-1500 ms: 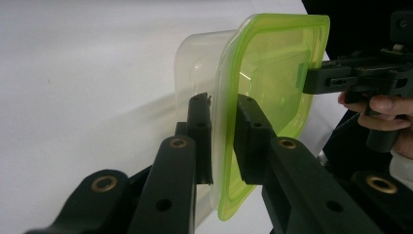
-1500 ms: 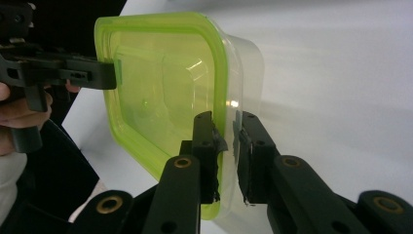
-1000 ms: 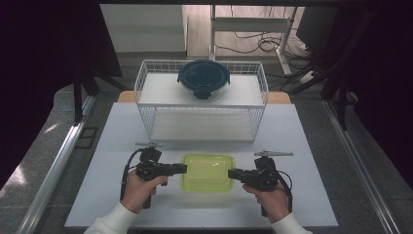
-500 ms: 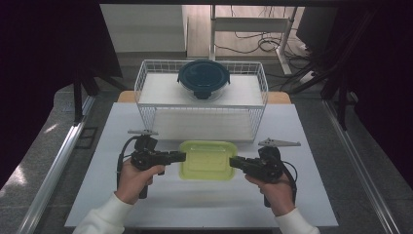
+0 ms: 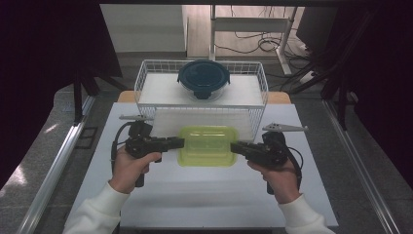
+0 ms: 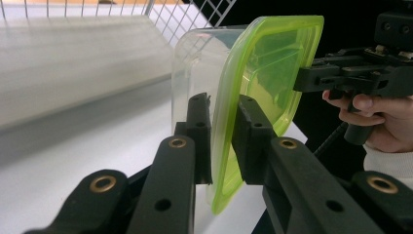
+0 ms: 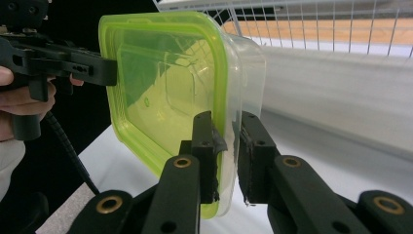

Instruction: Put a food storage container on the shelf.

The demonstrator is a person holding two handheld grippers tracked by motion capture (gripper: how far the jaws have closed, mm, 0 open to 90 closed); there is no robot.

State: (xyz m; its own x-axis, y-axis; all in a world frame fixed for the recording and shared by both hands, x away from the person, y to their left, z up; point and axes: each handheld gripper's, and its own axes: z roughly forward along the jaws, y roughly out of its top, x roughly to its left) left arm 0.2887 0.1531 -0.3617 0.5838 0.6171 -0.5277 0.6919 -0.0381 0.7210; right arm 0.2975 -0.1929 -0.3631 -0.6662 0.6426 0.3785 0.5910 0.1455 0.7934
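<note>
The lidded container (green lid up) hangs level above the counter, long axis running between left gripper and right gripper, whose jaws clamp its opposite rims.

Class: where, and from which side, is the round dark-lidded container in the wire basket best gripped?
Probably by a side latch tab of the round container, coming from above: the wire basket walls block sideways approach, and the wide body looks too broad for the fingers.
</note>
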